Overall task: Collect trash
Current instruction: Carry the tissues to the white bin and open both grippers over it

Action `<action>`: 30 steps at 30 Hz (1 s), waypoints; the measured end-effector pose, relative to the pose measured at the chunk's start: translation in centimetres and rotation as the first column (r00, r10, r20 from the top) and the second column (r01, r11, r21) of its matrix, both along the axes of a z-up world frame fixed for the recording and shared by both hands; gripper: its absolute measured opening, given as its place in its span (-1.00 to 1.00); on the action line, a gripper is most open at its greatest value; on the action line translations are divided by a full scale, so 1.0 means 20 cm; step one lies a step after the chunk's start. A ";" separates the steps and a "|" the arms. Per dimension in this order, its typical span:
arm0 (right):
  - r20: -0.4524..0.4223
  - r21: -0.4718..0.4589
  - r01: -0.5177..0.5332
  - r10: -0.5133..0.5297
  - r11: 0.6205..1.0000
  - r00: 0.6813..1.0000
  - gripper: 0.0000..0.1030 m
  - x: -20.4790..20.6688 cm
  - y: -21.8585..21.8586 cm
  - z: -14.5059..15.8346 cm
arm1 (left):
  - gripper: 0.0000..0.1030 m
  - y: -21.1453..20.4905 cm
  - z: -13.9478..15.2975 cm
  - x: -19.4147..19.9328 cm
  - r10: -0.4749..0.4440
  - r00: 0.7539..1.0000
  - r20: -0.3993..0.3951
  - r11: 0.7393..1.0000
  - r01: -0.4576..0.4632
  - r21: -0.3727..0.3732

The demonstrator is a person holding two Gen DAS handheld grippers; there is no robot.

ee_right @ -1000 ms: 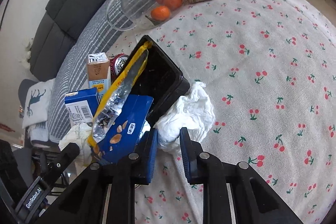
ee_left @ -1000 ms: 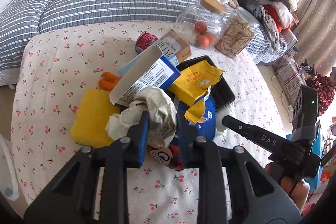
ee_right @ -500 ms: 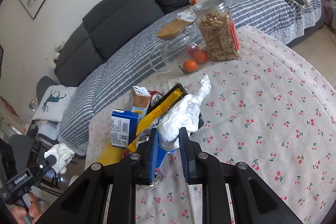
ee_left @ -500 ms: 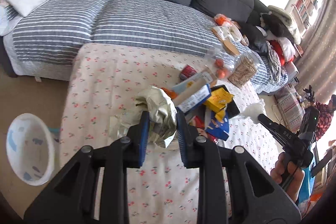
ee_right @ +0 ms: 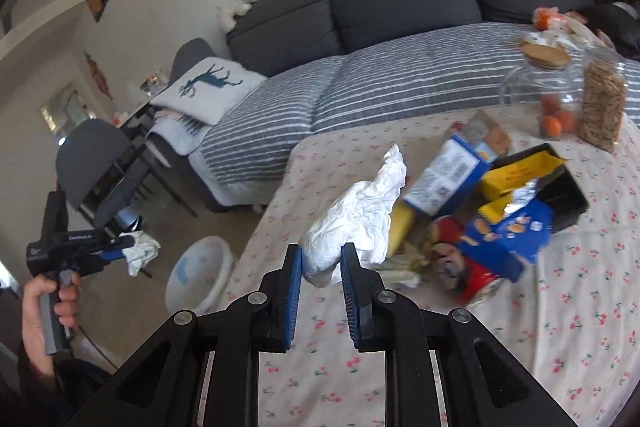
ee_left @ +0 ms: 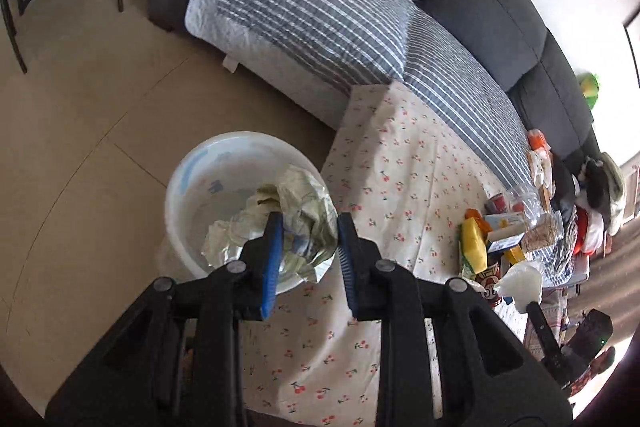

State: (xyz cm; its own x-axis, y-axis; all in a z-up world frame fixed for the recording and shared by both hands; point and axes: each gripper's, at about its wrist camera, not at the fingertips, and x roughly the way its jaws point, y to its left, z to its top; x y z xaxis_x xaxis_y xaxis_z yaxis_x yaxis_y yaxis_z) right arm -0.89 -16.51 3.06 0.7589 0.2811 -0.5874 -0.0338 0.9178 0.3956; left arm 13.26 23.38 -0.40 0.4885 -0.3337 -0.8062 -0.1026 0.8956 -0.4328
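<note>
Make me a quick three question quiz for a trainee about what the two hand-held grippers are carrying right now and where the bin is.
1. True or false: the left hand-held gripper holds crumpled paper over the white bin.
2. Multiple choice: what does the right hand-held gripper grip? A) the blue snack box B) the white crumpled tissue C) the yellow packet
3. Fill the blank: the white bin stands on the ____ beside the table.

Key: 1 true; 2 B; 3 floor.
</note>
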 end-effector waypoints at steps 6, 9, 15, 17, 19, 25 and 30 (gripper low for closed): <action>-0.044 -0.055 -0.236 0.234 0.970 0.971 -0.60 0.22 0.67 -0.04 | -0.44 0.09 -0.11 0.03 0.032 0.997 -0.070 0.995 -0.038 -0.090; -0.055 -0.068 -0.309 0.306 0.949 0.950 -0.60 0.33 0.93 -0.07 | -0.44 0.10 -0.09 0.04 0.028 0.998 -0.049 0.996 -0.031 -0.078; -0.098 -0.051 -0.359 0.353 0.932 0.930 -0.59 0.51 1.25 -0.15 | -0.34 0.16 -0.13 0.08 0.049 0.997 -0.056 0.992 -0.055 -0.114; -0.121 -0.063 -0.359 0.350 0.931 0.929 -0.50 0.56 1.32 -0.17 | -0.10 0.17 -0.14 0.10 0.049 0.997 -0.062 0.991 -0.056 -0.125; -0.158 -0.076 -0.346 0.331 0.935 0.930 -0.36 0.61 1.34 -0.20 | 0.19 0.18 -0.13 0.11 0.063 0.997 -0.054 0.989 -0.069 -0.133; -0.194 -0.029 -0.302 0.291 0.953 0.937 0.16 0.63 1.22 -0.26 | 0.23 0.18 -0.11 0.10 0.064 0.997 -0.043 0.980 -0.071 -0.183; -0.241 -0.032 -0.324 0.308 0.945 0.920 0.17 0.53 1.04 -0.29 | 0.31 0.13 -0.09 0.08 0.053 0.997 -0.064 0.988 -0.062 -0.143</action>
State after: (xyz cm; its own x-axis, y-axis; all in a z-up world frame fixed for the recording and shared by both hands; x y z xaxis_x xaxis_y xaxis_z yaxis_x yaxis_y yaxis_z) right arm 9.63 4.36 -2.70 0.4794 0.4358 -0.7618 -0.2427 0.9000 0.3621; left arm 14.85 25.91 -2.12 0.4630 -0.4217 -0.7796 -0.1815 0.8158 -0.5491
